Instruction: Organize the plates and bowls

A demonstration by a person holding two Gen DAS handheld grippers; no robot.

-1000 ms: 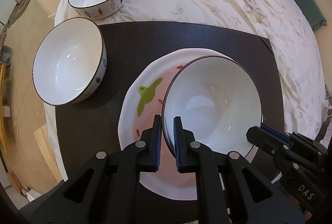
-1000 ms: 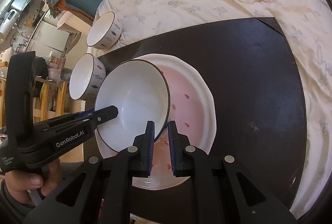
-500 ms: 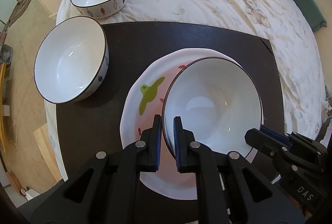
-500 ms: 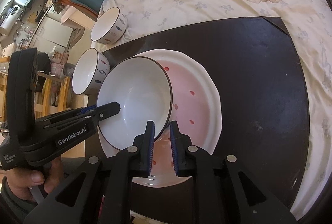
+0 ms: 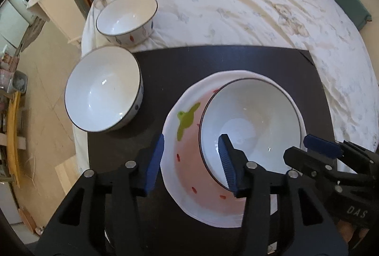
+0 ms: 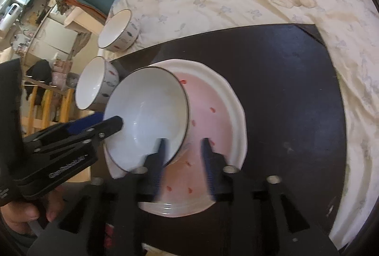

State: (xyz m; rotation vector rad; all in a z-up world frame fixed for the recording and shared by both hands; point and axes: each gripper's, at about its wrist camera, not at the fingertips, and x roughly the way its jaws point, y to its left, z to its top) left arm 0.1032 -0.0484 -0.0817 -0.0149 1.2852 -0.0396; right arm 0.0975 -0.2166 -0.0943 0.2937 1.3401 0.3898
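Resting on the strawberry plate (image 5: 187, 161): one white bowl (image 5: 251, 132), glazed, rigid, breakable, slippery; best pinched at its dark rim. Left gripper (image 5: 191, 159) and right gripper (image 6: 183, 156) both opening, pads clear of that rim. Two more bowls (image 5: 104, 92) wait beside, on the dark board (image 5: 213, 59).
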